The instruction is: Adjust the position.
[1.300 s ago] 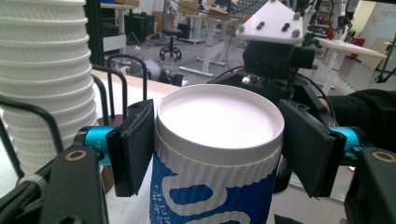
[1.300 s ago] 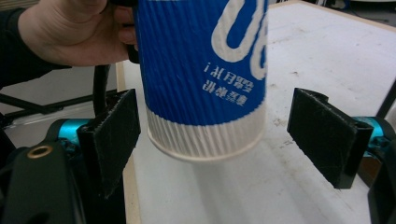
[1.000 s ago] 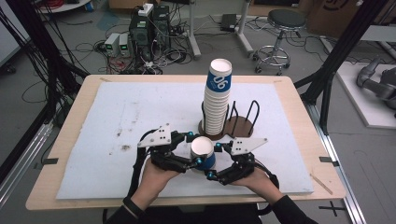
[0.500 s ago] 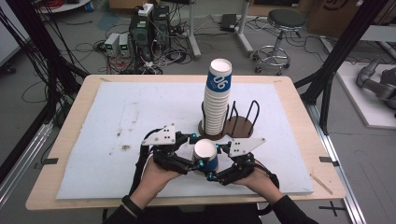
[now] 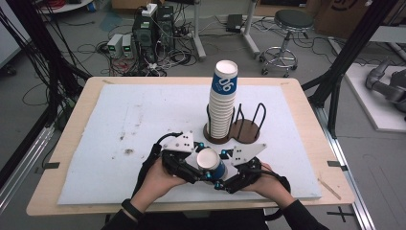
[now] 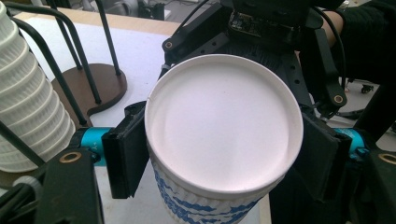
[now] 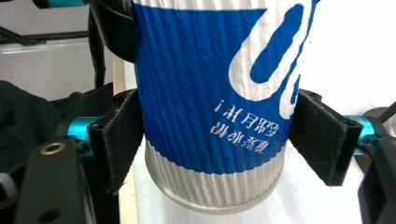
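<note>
**Two grippers share one paper cup at the near edge of the desk**

A blue-and-white paper cup sits between both grippers, close to the person's side of the desk. In the left gripper view the cup faces the camera with its flat white end, and the left gripper has a black finger against each side of the ribbed wall just under that end, pinching it. The cup's lower part runs off the bottom of that view, so how far it reaches is not visible.

In the right gripper view the blue printed wall of the cup stands between the fingers of the right gripper, which lie against its sides; its jaws have just been opening a little with the cup still between them. The cup's top is cut off by the upper edge of this view, and the print reads upside down.

From the high view the left gripper and right gripper crowd the cup, and their finger pads are hidden under the grey plates and the person's hands. Beyond the fingers stands a tall stack of cups in a wire holder, well apart from the held cup.
</note>
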`<state>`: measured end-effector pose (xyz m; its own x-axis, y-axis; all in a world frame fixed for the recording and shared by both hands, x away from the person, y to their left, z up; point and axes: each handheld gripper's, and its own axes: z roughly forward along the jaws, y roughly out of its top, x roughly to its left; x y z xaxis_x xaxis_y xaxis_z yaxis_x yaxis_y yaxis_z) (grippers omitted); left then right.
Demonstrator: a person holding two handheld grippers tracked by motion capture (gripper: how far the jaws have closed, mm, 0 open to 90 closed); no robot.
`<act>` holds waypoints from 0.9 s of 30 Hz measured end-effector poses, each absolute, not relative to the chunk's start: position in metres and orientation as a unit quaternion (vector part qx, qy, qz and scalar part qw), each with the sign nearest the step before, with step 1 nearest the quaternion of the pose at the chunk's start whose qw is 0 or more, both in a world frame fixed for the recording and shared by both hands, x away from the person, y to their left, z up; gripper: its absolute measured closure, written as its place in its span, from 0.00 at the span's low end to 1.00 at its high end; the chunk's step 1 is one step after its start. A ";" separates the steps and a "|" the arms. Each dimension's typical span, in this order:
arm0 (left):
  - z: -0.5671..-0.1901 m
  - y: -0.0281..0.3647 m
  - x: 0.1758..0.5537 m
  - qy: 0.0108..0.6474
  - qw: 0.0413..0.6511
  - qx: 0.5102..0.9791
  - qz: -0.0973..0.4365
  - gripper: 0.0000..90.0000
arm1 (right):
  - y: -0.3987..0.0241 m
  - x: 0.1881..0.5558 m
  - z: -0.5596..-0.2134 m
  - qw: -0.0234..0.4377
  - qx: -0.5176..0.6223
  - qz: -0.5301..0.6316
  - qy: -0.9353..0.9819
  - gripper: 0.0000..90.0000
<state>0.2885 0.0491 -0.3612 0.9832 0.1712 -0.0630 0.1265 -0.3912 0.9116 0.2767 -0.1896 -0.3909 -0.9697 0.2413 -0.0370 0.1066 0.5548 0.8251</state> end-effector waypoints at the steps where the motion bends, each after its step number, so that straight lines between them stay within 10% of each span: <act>1: -0.361 0.050 0.289 0.087 0.547 0.832 0.024 0.31 | -0.191 0.277 -0.391 0.068 0.100 0.464 0.877 0.23; 27: -0.366 0.065 0.292 0.105 0.683 0.723 -0.007 0.32 | -0.198 0.279 -0.385 0.042 0.120 0.551 0.825 0.19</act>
<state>0.2922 0.0650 -0.3656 0.9779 0.1424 -0.1530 0.1609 -0.0459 0.9859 0.2789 -0.1980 -0.3848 -0.9676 0.2443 0.0633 0.1519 0.3635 0.9191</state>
